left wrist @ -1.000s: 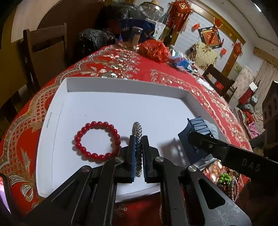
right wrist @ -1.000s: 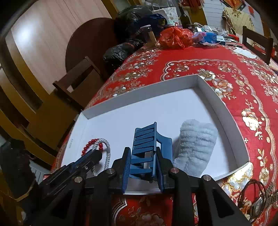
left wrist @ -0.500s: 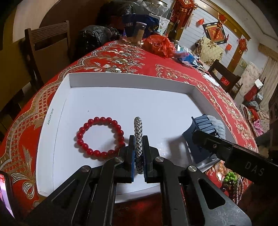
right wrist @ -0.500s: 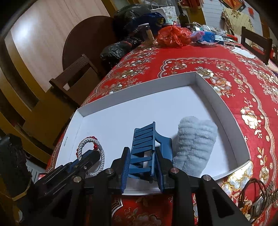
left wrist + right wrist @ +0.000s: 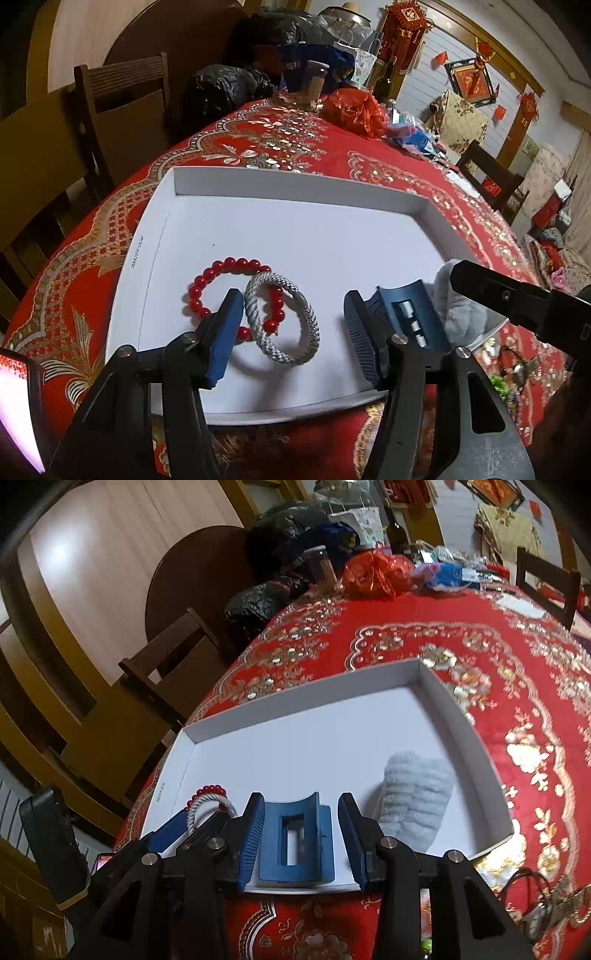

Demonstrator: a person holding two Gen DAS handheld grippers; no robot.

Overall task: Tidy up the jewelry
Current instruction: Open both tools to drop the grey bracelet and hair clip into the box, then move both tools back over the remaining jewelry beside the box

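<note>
Left gripper (image 5: 291,336): jaws now spread wide and empty; half a second ago they were clamped on the rope bracelet.
Rope bracelet (image 5: 282,323): released, lying flat on the tray floor between the left fingers, touching neither; it overlaps the right side of the red beads.
Red beads (image 5: 218,286): same spot at the tray's left, now partly under the rope bracelet.
Right gripper (image 5: 301,840): jaws also parted, a change from the earlier clamp on the clip.
Hair clip (image 5: 295,843): blue, lying on the tray floor at the near edge, between the right fingers with a gap on each side.
Grey scrunchie (image 5: 415,805): unmoved, just right of the clip, near the tray's right wall.
Tray (image 5: 295,184): white, shallow, on the red patterned counter (image 5: 443,642).
Outside the tray: more jewelry (image 5: 546,912) on the counter at the near right corner.
</note>
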